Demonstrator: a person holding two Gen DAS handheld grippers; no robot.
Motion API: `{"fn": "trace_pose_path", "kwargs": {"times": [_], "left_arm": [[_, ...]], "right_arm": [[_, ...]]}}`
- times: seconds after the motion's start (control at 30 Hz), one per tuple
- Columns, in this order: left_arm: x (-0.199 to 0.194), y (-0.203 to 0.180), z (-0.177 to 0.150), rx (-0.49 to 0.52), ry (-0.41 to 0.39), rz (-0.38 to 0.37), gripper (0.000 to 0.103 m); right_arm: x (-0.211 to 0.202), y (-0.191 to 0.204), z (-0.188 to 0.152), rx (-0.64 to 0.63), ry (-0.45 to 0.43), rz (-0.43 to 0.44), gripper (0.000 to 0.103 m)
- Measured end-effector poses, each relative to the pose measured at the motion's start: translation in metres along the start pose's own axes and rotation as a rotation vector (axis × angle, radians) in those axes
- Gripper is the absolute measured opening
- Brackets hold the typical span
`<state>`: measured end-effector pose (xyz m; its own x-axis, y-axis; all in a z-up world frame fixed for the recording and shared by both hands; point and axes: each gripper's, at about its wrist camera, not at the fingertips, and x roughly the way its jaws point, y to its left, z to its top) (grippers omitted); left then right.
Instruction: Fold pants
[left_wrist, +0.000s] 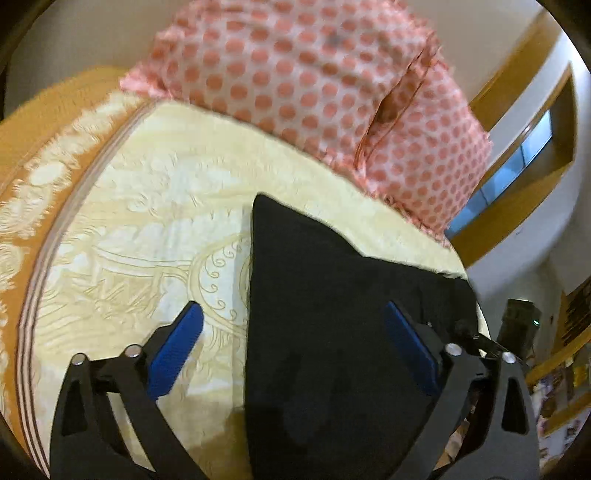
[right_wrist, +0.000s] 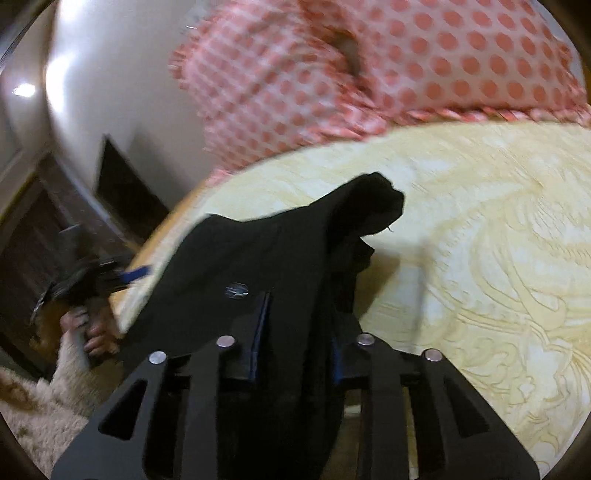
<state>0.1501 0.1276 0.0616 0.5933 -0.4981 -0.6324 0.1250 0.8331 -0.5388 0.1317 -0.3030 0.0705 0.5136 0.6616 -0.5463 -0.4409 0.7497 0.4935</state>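
Note:
Black pants (left_wrist: 332, 295) lie on a cream patterned bedspread (left_wrist: 147, 221). My left gripper (left_wrist: 293, 325) is open, its blue pads (left_wrist: 177, 347) spread wide, one over the bedspread and one over the pants' left edge. In the right wrist view the pants (right_wrist: 258, 258) hang draped between the fingers of my right gripper (right_wrist: 295, 332), which is shut on a bunch of the black cloth lifted above the bed. The other gripper (right_wrist: 92, 277) and the hand holding it show at the left there.
A pink polka-dot pillow (left_wrist: 314, 74) lies at the head of the bed, also in the right wrist view (right_wrist: 406, 55). The bed's orange border (left_wrist: 37, 147) runs at left. A wall and wooden trim (left_wrist: 535, 147) stand at right. A fluffy rug (right_wrist: 37, 406) lies below.

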Motion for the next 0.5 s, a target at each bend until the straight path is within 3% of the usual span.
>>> {"fn": "trace_pose_path", "kwargs": {"times": [0.1,0.2,0.3,0.37,0.5], "left_arm": [[0.021,-0.003,0.007,0.027,0.088,0.016,0.086],[0.039,-0.007,0.008,0.045,0.157,0.022,0.079],[0.046,-0.012,0.009,0.071,0.178,0.009,0.069],[0.052,-0.014,0.01,0.076,0.191,0.016,0.068],[0.057,-0.015,0.01,0.083,0.189,0.027,0.052]], "right_arm": [[0.006,-0.001,0.003,0.008,0.031,-0.054,0.027],[0.009,-0.015,0.002,0.073,0.053,-0.051,0.028],[0.011,-0.022,0.0,0.102,0.058,-0.048,0.033],[0.013,-0.024,0.0,0.112,0.065,-0.054,0.036],[0.018,-0.033,0.001,0.149,0.073,-0.046,0.05]]}}
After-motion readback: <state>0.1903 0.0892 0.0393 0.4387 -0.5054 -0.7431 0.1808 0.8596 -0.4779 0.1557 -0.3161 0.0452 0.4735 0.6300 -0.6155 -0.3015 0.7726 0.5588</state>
